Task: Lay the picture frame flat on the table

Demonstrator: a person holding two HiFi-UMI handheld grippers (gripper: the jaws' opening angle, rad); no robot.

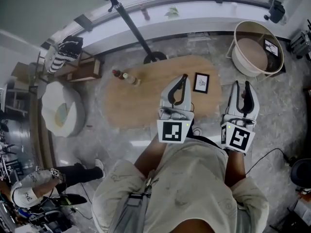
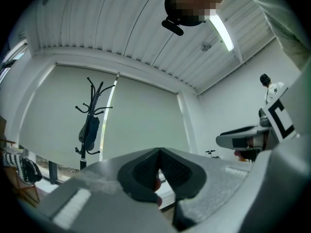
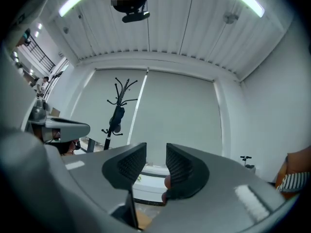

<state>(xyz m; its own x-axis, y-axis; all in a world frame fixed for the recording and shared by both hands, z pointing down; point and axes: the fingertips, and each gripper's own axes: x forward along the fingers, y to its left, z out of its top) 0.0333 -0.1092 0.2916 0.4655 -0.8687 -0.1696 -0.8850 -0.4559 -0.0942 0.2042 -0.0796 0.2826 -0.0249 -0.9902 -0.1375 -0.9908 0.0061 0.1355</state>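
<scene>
A small black picture frame (image 1: 201, 82) with a white mat sits on the right part of the oval wooden table (image 1: 141, 106); its face shows from above, and I cannot tell whether it leans or lies flat. My left gripper (image 1: 183, 78) hovers just left of the frame, jaws shut on nothing. My right gripper (image 1: 242, 85) is held beyond the table's right end, open and empty. Both gripper views point up at the ceiling and a window blind, so the frame is hidden there. The left gripper (image 2: 159, 152) has its pads pressed together; the right gripper (image 3: 156, 161) shows a clear gap.
Two small bottles (image 1: 127, 77) lie on the table's far left part. A coat rack base (image 1: 154, 57) stands behind the table. A round tub (image 1: 255, 47) is at the far right, a white seat (image 1: 60, 110) at the left, another person (image 1: 29, 191) at the lower left.
</scene>
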